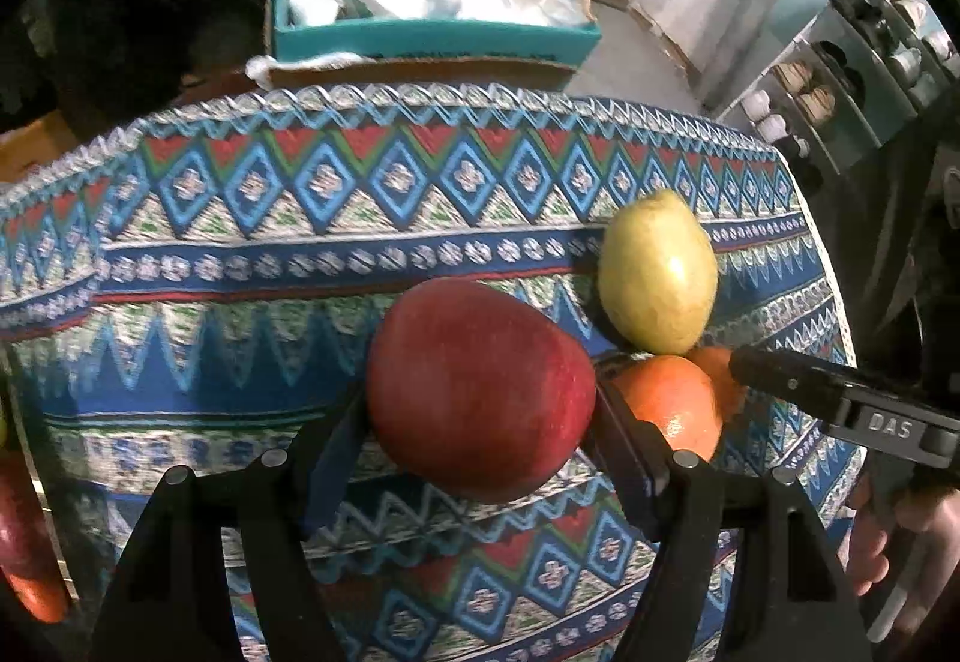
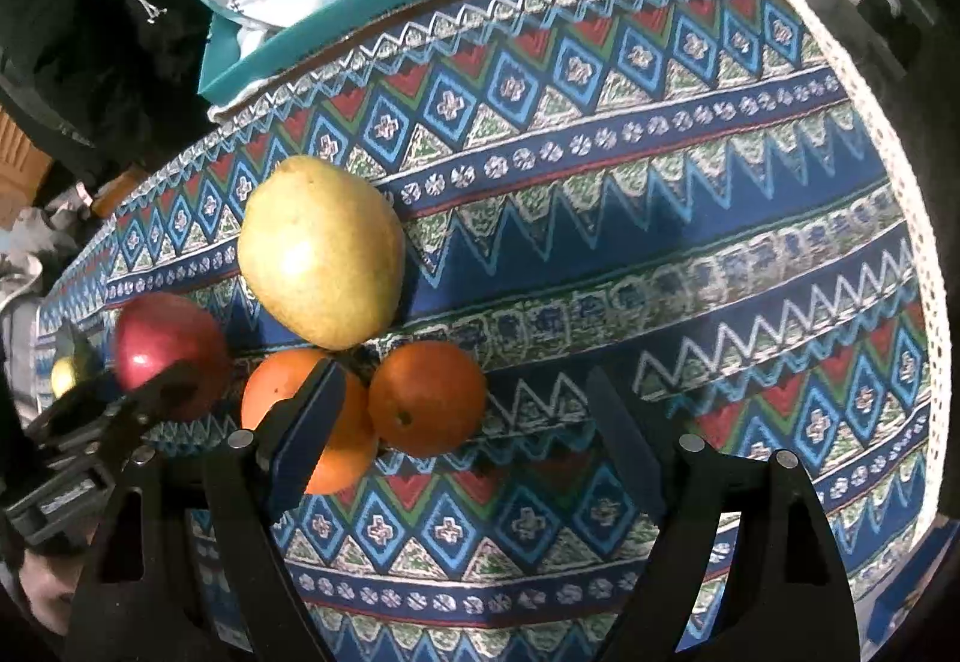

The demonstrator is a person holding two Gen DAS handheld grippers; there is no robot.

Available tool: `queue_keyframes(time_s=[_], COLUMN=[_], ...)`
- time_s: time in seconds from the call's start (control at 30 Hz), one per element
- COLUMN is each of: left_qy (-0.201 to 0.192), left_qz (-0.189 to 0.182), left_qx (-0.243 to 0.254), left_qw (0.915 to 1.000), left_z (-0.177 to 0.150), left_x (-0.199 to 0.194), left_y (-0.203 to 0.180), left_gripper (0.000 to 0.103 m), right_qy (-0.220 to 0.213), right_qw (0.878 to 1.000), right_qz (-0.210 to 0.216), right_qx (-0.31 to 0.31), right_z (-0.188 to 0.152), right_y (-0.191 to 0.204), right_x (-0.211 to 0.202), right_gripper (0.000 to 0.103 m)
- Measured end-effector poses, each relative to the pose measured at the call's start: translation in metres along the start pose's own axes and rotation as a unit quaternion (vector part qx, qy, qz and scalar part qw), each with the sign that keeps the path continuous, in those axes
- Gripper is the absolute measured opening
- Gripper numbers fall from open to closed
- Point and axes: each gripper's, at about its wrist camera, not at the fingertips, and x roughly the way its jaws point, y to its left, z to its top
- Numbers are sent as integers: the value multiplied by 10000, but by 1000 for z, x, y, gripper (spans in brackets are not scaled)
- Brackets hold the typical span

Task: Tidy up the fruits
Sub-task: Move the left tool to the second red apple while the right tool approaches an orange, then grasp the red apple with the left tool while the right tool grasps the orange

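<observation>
left gripper [image 1: 480,422] clamps red apple [image 1: 480,392], right gripper [image 2: 468,410] wide open, empty, second orange [image 2: 426,398] clear only here

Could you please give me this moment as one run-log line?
left gripper: shut on red apple | right gripper: open, empty | pear, two oranges grouped

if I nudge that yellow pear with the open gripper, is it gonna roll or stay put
The pear is rounded and lies on its side, so it would probably roll or wobble. The two oranges against its near side may block it that way. Its smooth, shiny skin could slip against the right gripper.
</observation>
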Motion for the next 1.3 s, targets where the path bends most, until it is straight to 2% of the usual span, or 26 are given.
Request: queue_keyframes(time_s=[0.17,0.27,0.43,0.6,0.8,1.0,1.3], left_qy=[-99,-63,-24,-45,-38,-87,-301], left_qz=[183,166,211,219,225,225,234], left_qx=[48,2,-16,-4,14,38,166], left_qw=[9998,9998,9998,9998,9997,9997,9991], left_z=[0,-2,-6,-8,-11,-15,-17], left_x=[-10,-10,-9,-12,-17,-24,-49], left_y=[10,15,19,20,19,16,8], left_gripper=[75,75,75,75,75,75,75], right_qy=[123,236,400,380,306,32,-452], right_qw=[9998,9988,9969,9977,9994,9980,9924], right_qz=[33,87,246,354,51,-549,-875], right_qx=[178,429,633,441,164,-319,-740], right_z=[1,1,0,1,-3,-8,-11], right_y=[1,-6,-9,3,9,13,26], right_x=[11,18,28,27,22,8,-23], right_gripper=[83,76,73,45,45,45,45])
